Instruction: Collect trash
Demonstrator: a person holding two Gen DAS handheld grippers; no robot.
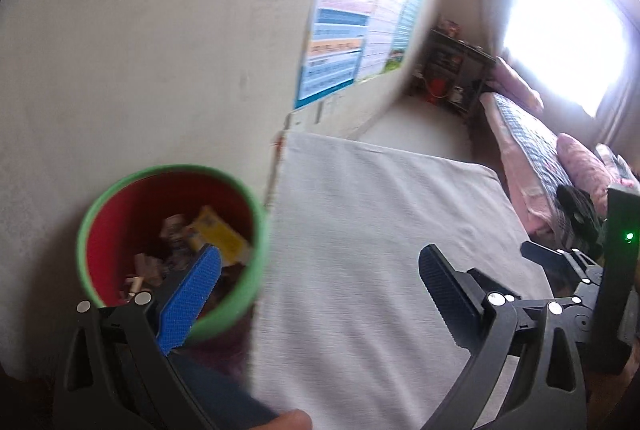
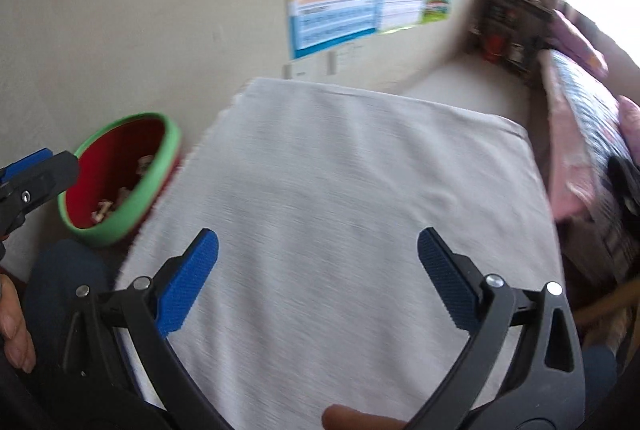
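Bin [image 1: 170, 250]: round, red inside, green rim, standing on the floor against the pale wall [image 1: 140, 49], just left of the bench's left edge. In the right wrist view the bin [image 2: 120, 185] sits at the far left, its mouth tilted toward the camera by the lens.

Trash [image 1: 216, 236]: a yellow carton, crumpled wrappers and small pale scraps lie in the bottom of the bin; details are blurred. A few pale scraps [image 2: 106, 207] show from the right wrist view too.

Bench [image 1: 380, 250]: covered by a white-grey cloth, bare across the stretch in view [image 2: 340, 189].

Left gripper [image 1: 320, 286]: 2 blue-padded fingers [image 1: 188, 304] spread wide, nothing between them. The left finger overlaps the bin's near rim in the picture; the right finger hangs over the cloth. Its tip also enters the right wrist view at the left edge [image 2: 28, 169].

Right gripper [image 2: 318, 278]: 2 blue-padded fingers [image 2: 188, 282] spread wide over the cloth, empty.

Hand [image 2: 14, 326]: part of a person's hand at the lower left edge of the right wrist view.

Surroundings: posters [image 1: 348, 41] on the far wall; a dark shelf [image 1: 456, 69] in the far corner; a bed [image 1: 532, 149] with pink pillows at right under a bright window [image 1: 568, 37].
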